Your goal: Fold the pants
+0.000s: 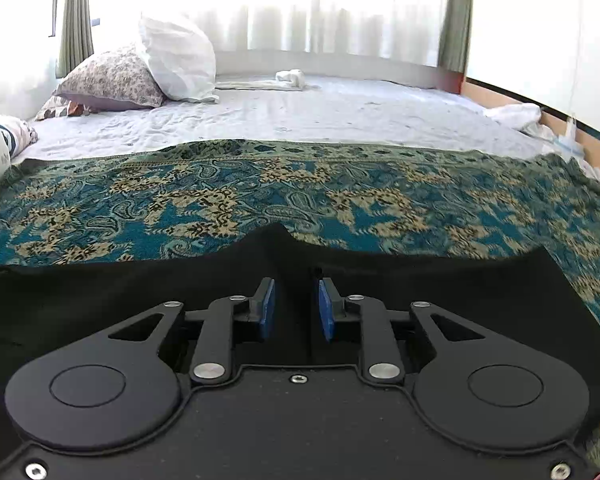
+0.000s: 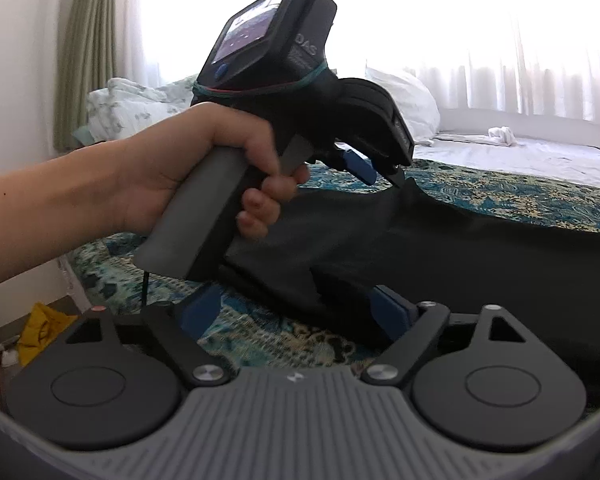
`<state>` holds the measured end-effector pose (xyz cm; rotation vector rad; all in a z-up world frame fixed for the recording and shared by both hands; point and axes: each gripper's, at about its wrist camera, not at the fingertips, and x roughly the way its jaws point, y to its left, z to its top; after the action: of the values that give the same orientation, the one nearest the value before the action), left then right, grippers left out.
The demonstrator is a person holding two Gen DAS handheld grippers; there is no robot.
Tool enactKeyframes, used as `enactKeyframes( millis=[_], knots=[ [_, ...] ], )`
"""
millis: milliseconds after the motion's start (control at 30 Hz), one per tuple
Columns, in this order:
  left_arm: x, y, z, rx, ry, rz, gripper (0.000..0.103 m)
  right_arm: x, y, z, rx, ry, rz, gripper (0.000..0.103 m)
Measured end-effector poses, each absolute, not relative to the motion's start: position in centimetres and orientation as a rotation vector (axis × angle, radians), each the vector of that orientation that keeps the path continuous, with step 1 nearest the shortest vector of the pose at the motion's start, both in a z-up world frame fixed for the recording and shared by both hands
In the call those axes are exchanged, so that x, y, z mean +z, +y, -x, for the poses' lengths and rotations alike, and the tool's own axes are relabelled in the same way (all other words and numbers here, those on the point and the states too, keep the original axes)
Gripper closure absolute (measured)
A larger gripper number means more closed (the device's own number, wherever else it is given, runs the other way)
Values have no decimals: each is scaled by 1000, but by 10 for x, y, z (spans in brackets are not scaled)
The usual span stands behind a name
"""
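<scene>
Black pants (image 1: 440, 292) lie on a teal paisley blanket (image 1: 260, 196) on the bed. In the left wrist view my left gripper (image 1: 296, 308) is shut on a raised fold of the pants, its blue pads (image 1: 268, 308) pinching the cloth. In the right wrist view the left gripper (image 2: 380, 168), held in a hand, lifts a peak of the pants (image 2: 440, 240). My right gripper (image 2: 296, 316) is open wide, its blue fingers (image 2: 392, 312) on either side of a hanging edge of the pants.
White bed sheet (image 1: 340, 116) beyond the blanket with a floral pillow (image 1: 112, 76), a white pillow (image 1: 180, 60) and a small white cloth (image 1: 290, 78). Curtained window behind. Wooden bed frame (image 1: 512, 100) at right. Yellow cloth (image 2: 44, 332) on the floor at left.
</scene>
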<state>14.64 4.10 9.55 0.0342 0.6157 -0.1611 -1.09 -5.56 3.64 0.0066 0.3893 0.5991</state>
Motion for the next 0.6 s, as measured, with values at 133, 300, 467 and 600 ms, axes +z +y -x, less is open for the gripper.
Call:
enactKeyframes(
  millis=[133,300,467,600],
  knots=[
    [93,35,-115,-184,602,-44,78,39,-78,31,531,354,16,8],
    [79,21,-79,-218,612,-31,78,44,-122,37,317,336,-19,8],
    [60,6,-53,-243,627,-28,78,45,-164,26,116,346,-74,8],
    [46,3,-42,-235,623,-36,78,39,-185,23,5,363,-71,8]
  ],
)
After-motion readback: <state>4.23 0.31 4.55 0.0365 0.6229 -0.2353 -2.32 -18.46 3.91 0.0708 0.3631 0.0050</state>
